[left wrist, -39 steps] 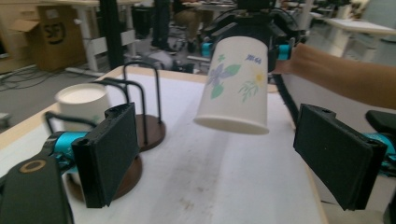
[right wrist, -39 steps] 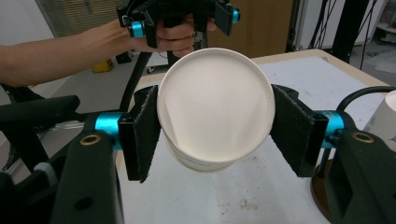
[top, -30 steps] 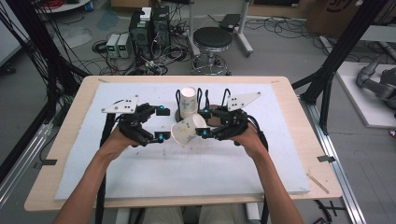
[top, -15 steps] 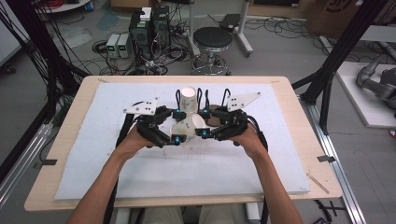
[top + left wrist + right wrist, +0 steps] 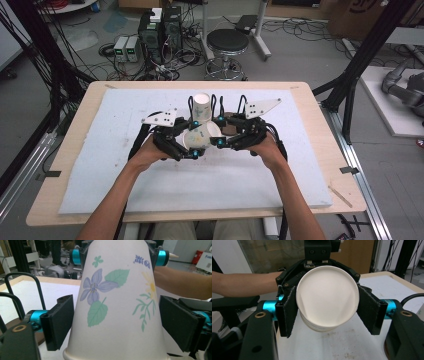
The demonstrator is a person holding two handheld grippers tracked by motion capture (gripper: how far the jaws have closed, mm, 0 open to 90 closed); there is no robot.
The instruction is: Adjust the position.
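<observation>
Right gripper view: floral paper cup [image 5: 327, 298] sideways, mouth toward camera, pinched by right gripper [image 5: 329, 311] fingers; left gripper [image 5: 122, 321] fingers spread, not touching.

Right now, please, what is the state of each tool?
Left tool: open, jaws on either side of the paper cup, no firm grip seen.
Right tool: closed on the paper cup.

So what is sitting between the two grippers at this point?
A flowered paper cup on its side, between the left gripper and the right gripper; the high view shows it.
</observation>
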